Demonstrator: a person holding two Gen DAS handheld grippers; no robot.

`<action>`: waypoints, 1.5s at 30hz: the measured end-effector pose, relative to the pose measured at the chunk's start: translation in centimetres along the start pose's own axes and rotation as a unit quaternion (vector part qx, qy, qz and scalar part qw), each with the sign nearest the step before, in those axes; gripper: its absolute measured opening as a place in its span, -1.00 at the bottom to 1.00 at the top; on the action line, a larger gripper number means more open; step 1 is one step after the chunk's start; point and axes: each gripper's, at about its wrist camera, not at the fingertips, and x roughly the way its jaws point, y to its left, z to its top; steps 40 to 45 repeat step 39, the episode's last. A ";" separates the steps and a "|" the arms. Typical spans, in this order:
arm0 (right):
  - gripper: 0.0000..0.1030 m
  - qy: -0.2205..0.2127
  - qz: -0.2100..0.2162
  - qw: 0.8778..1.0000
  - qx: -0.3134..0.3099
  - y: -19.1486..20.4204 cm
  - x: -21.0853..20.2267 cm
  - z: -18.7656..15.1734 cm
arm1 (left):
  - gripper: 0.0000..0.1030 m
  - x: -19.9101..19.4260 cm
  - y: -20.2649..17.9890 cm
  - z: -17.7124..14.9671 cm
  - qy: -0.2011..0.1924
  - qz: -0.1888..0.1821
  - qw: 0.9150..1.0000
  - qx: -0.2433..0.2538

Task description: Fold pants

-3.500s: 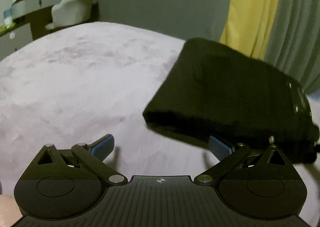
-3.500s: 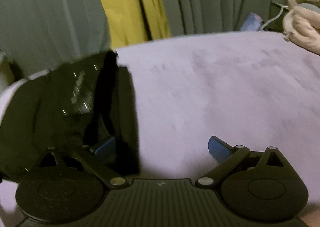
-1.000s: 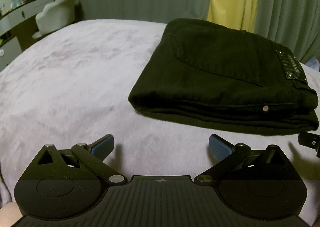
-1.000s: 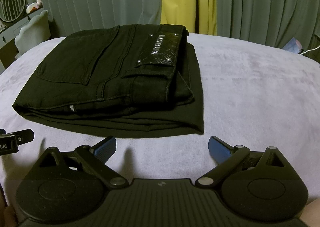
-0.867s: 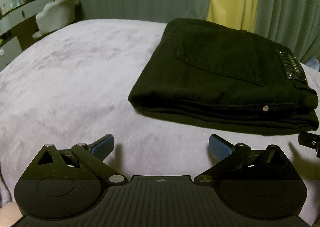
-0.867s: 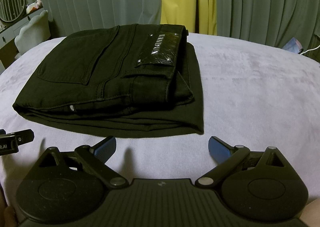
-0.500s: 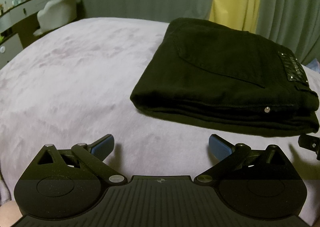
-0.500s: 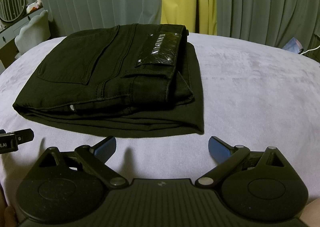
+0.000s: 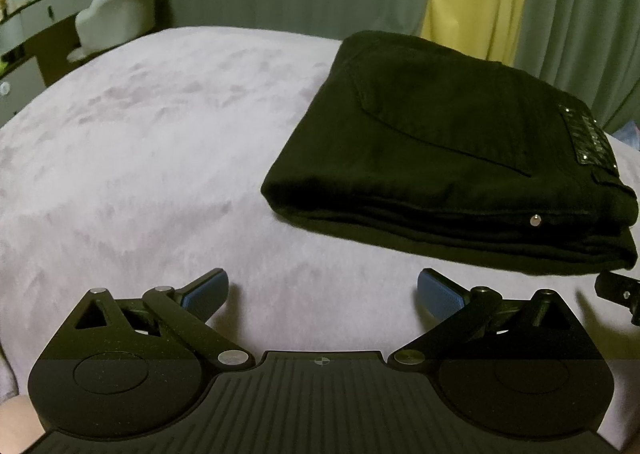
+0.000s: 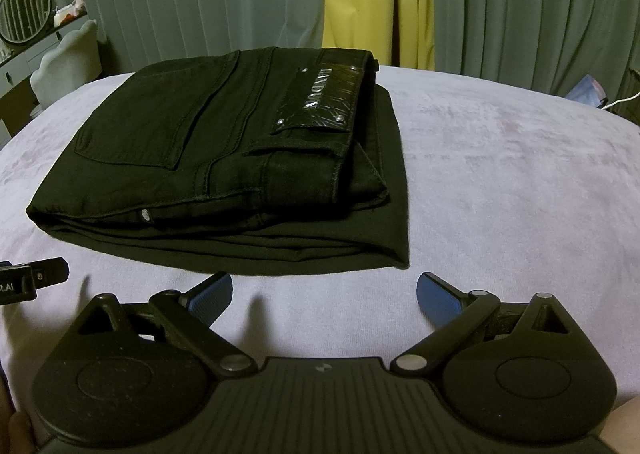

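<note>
Right wrist: folded pants [image 10: 224,157] beyond open tool [image 10: 325,294].

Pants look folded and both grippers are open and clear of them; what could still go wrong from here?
Two small risks. The bottom layer of the black pants sticks out past the upper layers on the waistband side, so the stack is uneven and may look unfinished. The left gripper and right gripper sit open just in front of the near folded edge; a forward nudge could catch it and open the fold on the soft lilac blanket.
</note>
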 end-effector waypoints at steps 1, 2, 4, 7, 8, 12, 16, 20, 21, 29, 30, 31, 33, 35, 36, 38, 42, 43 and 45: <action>0.92 0.000 0.000 1.000 0.000 0.1 0.0 0.0 | 1.00 0.0 0.0 0.0 0.000 0.000 1.000 0.000; 0.92 0.000 0.000 1.000 0.000 0.1 0.0 0.0 | 1.00 0.0 0.0 0.0 0.000 0.000 1.000 0.001; 0.92 0.000 0.000 1.000 0.000 0.1 0.0 -0.1 | 1.00 0.0 0.0 0.1 0.001 0.000 1.000 0.001; 0.92 0.000 0.000 1.000 0.000 0.1 0.0 0.0 | 1.00 0.0 0.0 0.1 0.001 -0.002 1.000 0.001; 0.92 0.000 0.000 1.000 0.000 0.1 0.1 0.0 | 1.00 0.0 0.0 0.1 0.001 -0.004 1.000 0.000; 0.92 0.001 0.000 1.000 0.000 0.1 0.1 0.0 | 1.00 -0.1 0.1 0.0 -0.002 -0.011 1.000 -0.001; 0.92 0.001 0.001 1.000 0.000 0.0 0.1 0.0 | 1.00 -0.2 -0.1 -0.2 -0.005 -0.009 1.000 0.003; 0.92 0.001 0.001 1.000 -0.001 0.1 0.1 0.0 | 1.00 -0.1 -0.2 -0.2 -0.004 -0.005 1.000 0.006; 0.92 0.001 0.001 1.000 -0.001 0.1 0.1 -0.1 | 1.00 -0.1 -0.3 -0.2 -0.003 -0.002 1.000 0.007; 0.92 0.003 0.001 1.000 -0.002 0.2 0.2 -0.2 | 1.00 0.1 -0.7 -0.1 0.000 0.006 1.000 0.015; 0.92 0.003 0.002 1.000 -0.002 0.2 0.2 -0.1 | 1.00 0.2 -0.6 -0.1 0.001 0.007 1.000 0.015; 0.92 0.003 0.002 1.000 -0.002 0.2 0.2 -0.2 | 1.00 0.2 -0.7 -0.1 0.002 0.007 1.000 0.016; 0.92 0.003 0.003 1.000 -0.002 0.1 0.2 -0.1 | 1.00 0.1 -0.7 -0.1 0.001 0.006 1.000 0.015; 0.92 0.004 0.003 1.000 -0.002 0.1 0.2 -0.1 | 1.00 0.0 -0.7 -0.1 0.001 0.006 1.000 0.017; 0.92 0.004 0.003 1.000 -0.002 0.1 0.2 -0.1 | 1.00 0.0 -0.8 -0.2 0.000 0.006 1.000 0.018; 0.92 0.004 0.003 1.000 -0.002 0.1 0.2 -0.1 | 1.00 -0.1 -0.9 -0.3 -0.001 0.006 1.000 0.022; 0.92 0.004 0.004 1.000 -0.002 0.1 0.3 -0.1 | 1.00 -0.1 -1.0 -0.3 -0.001 0.006 1.000 0.024; 0.92 0.004 0.004 1.000 -0.002 0.1 0.3 -0.1 | 1.00 -0.1 -1.0 -0.3 -0.001 0.006 1.000 0.024; 0.92 0.004 0.004 1.000 -0.002 0.1 0.3 -0.1 | 1.00 -0.1 -1.0 -0.3 -0.001 0.006 1.000 0.024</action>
